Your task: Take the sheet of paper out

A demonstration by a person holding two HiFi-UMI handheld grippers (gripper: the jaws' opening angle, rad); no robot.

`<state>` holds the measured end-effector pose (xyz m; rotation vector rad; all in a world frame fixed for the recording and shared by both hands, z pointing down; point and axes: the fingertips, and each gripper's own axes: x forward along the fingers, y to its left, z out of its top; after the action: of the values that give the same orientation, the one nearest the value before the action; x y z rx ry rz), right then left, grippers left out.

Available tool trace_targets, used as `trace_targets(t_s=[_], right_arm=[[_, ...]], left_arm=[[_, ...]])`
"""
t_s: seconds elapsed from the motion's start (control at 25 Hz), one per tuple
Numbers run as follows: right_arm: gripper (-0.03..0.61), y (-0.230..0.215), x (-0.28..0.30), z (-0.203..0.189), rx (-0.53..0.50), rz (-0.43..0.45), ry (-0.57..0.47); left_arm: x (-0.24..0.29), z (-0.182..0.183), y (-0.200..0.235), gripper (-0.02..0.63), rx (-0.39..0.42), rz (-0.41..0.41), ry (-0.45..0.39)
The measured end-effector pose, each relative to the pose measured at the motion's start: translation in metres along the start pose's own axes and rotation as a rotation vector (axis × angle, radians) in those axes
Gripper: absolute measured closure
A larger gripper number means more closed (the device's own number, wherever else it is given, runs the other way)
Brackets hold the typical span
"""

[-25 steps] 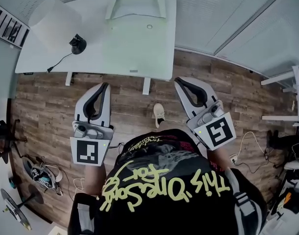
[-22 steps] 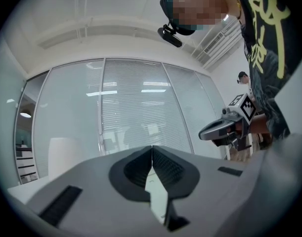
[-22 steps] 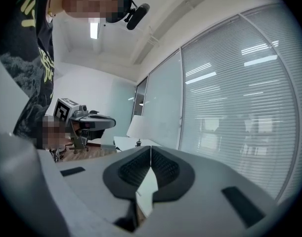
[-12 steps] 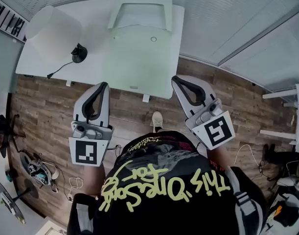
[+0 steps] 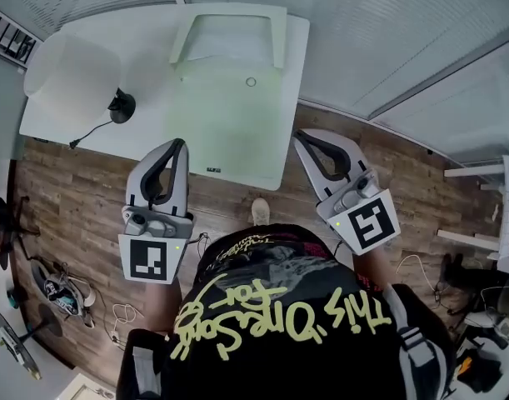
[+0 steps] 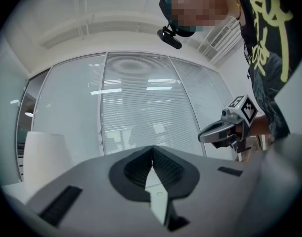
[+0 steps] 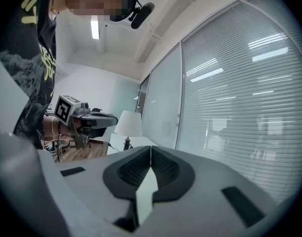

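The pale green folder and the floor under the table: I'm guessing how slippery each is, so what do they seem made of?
Pale green folder: probably thin plastic, smooth and matte; even colour, flat, a small round fastener. Not certain from here.
Floor: wood or wood-look laminate, low sheen; brown planks with grain and seams.

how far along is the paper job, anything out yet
Done: nothing visible. The pale green folder lies flat on the white table, with no sheet seen outside it. In hand: nothing. The left gripper and right gripper are both shut and empty, near the table's near edge. Left: reach the folder, open it, draw the sheet out.
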<state>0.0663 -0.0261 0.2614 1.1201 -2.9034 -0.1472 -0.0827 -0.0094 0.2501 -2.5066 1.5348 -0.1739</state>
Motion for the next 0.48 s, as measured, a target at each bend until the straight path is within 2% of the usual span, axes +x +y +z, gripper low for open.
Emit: trace_targets(t_s=[0.36,0.48], right_arm=[[0.571,0.001,0.012,-0.002,0.039,0.031,-0.009],[0.571,0.004,0.014,-0.003,0.024,0.028,-0.003]], left_arm=[[0.002,-0.011,0.005,0.606,-0.016,0.010,0.044],[0.002,-0.011,0.008,0.606,-0.024,0.007,0.042]])
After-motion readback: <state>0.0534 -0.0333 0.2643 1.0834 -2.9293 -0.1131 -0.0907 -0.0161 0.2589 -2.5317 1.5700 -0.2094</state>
